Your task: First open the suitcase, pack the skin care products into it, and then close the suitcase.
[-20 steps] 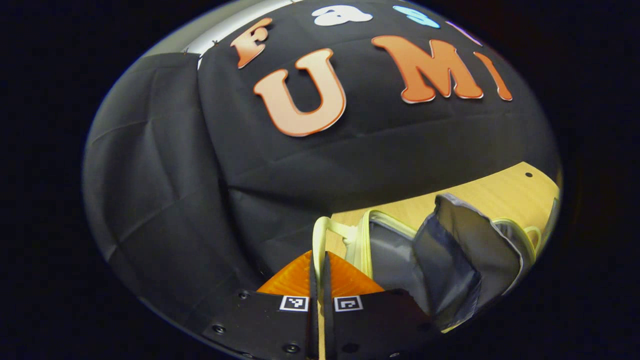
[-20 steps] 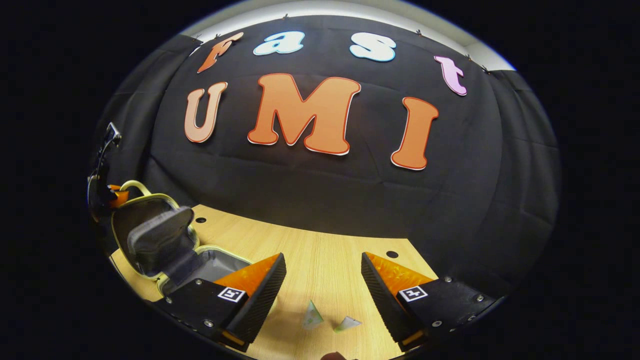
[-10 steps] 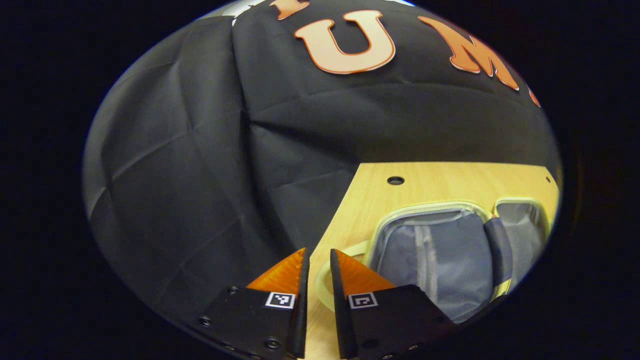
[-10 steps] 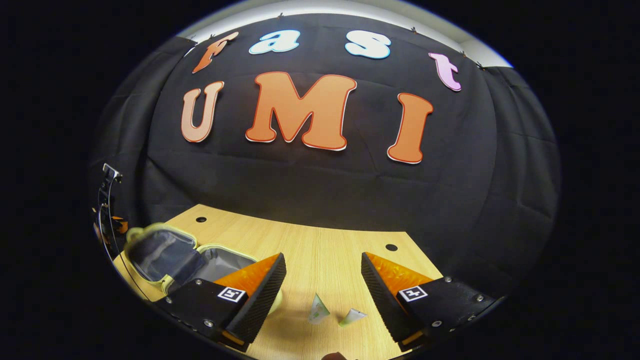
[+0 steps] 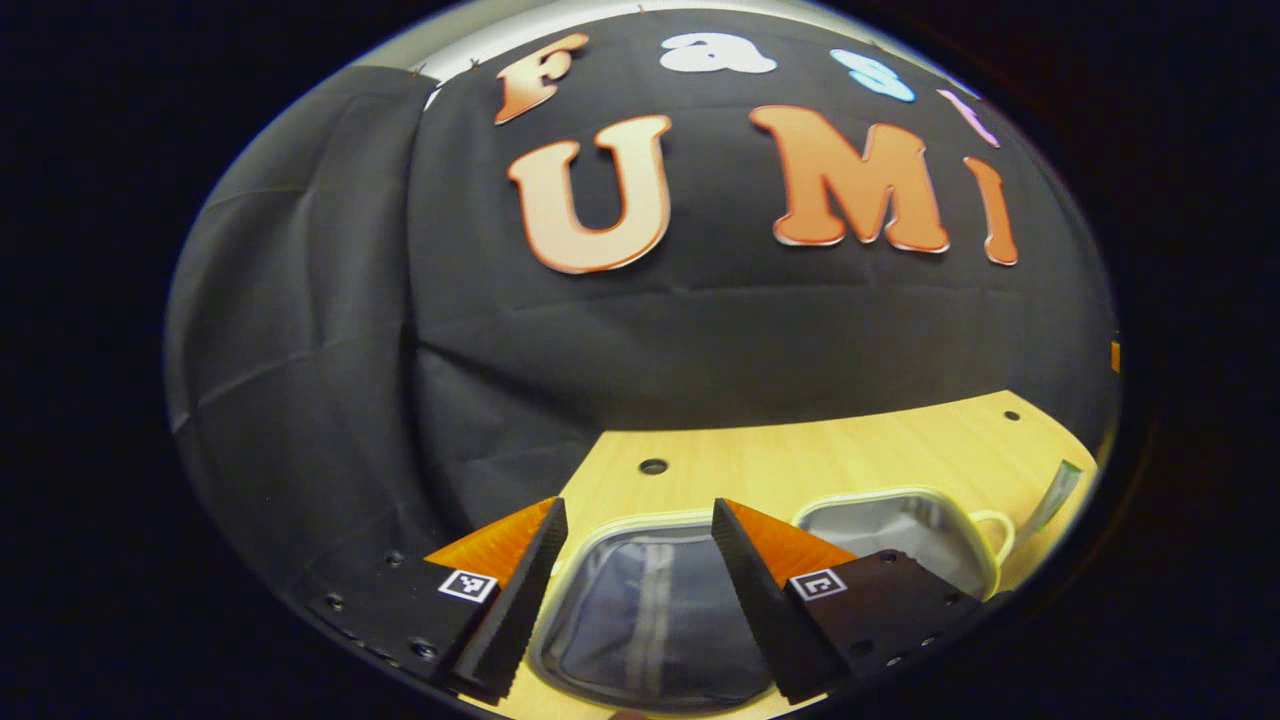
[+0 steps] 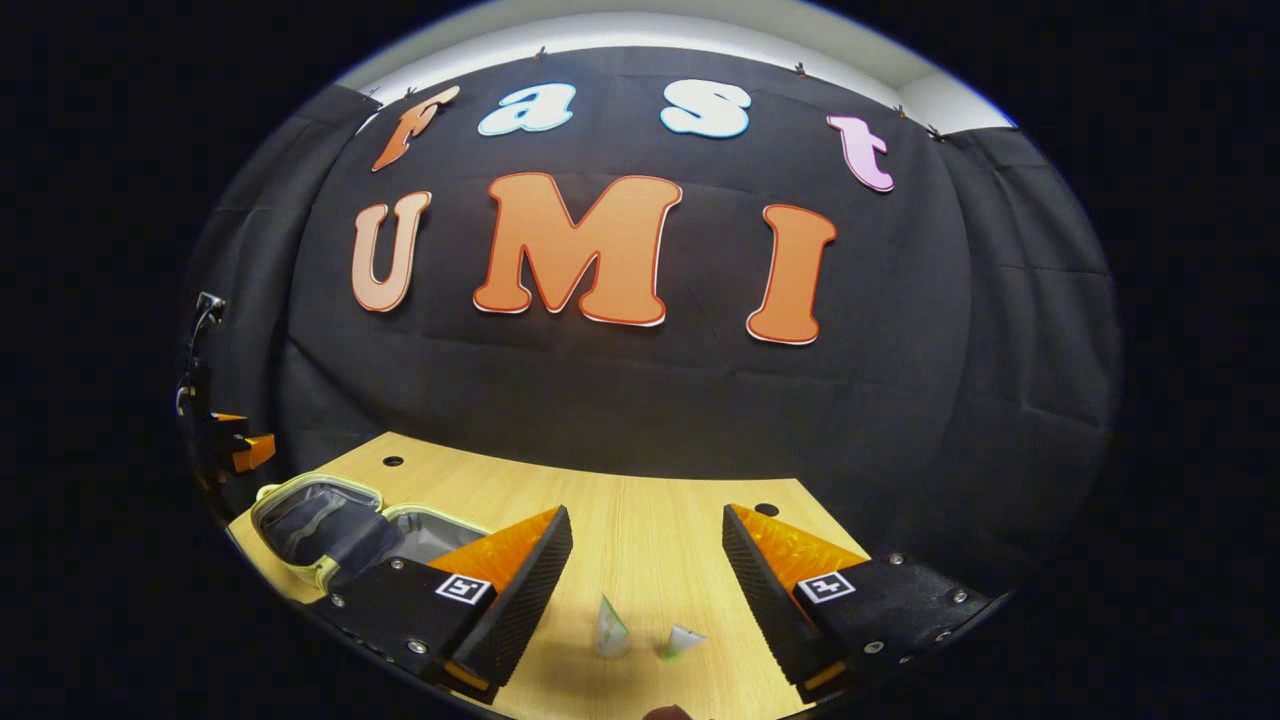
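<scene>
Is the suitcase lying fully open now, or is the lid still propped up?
Fully open. The suitcase lies flat on the table, both grey-lined halves facing up side by side in the left gripper view.

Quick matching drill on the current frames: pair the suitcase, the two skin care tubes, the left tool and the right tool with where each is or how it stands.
Things:
1. suitcase
2. skin care tubes
3. left tool
4. right tool

States:
A. open, above the tubes
B. lying opened flat on the table
C. open, over the suitcase lining
D. on bare wood, unpacked

Pairs: 1-B, 2-D, 3-C, 4-A
</scene>
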`<state>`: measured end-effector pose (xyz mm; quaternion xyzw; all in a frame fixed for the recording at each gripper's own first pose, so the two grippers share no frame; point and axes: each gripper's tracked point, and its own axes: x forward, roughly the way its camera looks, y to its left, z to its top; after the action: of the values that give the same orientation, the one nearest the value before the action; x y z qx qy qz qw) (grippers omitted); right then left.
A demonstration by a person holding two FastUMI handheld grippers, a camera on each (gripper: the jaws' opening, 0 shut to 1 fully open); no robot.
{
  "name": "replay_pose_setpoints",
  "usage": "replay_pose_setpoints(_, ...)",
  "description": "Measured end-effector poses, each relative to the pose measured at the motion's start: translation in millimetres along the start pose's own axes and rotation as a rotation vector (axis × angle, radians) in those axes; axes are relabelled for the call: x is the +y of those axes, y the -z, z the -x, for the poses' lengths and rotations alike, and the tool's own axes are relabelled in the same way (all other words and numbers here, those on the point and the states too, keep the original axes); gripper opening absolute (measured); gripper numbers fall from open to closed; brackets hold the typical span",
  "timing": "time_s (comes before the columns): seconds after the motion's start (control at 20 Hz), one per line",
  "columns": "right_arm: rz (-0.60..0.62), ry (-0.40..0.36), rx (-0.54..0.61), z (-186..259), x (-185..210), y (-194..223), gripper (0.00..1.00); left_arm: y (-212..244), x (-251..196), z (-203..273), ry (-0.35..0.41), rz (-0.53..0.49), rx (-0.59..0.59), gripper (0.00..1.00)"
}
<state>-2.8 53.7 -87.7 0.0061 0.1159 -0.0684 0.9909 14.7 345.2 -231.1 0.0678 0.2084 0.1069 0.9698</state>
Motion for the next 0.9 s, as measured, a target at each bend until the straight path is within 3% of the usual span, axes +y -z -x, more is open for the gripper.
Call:
replay_pose_setpoints(0.3, 0.008, -0.01, -0.001, 7.7, -35.5, 11.4, 0.96, -29.5, -125.5, 37.0, 0.143, -0.034, -0.075, 0.95)
replay_pose_setpoints(0.65, 0.025, -0.058, 0.009, 15.0, -64.6, 28.5, 0.95, -15.0, -283.1, 73.7, 0.347, -0.048, -0.066, 0.95)
replay_pose_setpoints(0.9, 0.047, -0.107, 0.023, 11.4, -90.0, 37.5, 0.96, 11.2, -366.9, 84.1, 0.43, -0.082, -0.045, 0.96)
